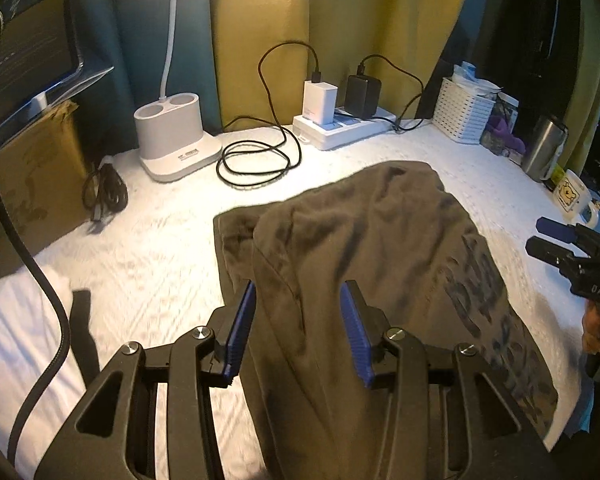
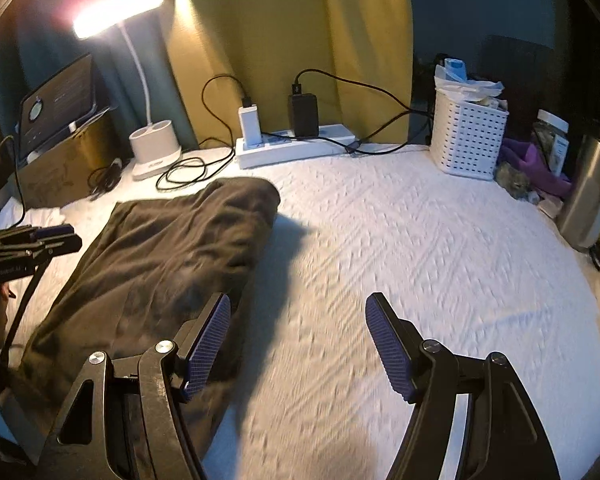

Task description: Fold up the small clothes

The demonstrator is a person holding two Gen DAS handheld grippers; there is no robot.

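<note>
Looking from my left wrist camera, I see my left gripper [image 1: 298,330] with its blue-padded jaws spread, hovering over the crumpled dark olive-brown fabric garment [image 1: 380,280], nothing pinched between the pads. That garment lies folded over on the white quilted bedcover [image 1: 148,256], running from centre toward five o'clock, with dark lettering along its right side. At ten o'clock stands a white plastic lamp base [image 1: 174,140]; at twelve, a white power strip with chargers [image 1: 340,128]; at two, a white perforated basket [image 1: 462,114]. From the right wrist camera, my right gripper [image 2: 298,344] has its jaws spread wide over bare bedcover, the garment at nine o'clock.
</note>
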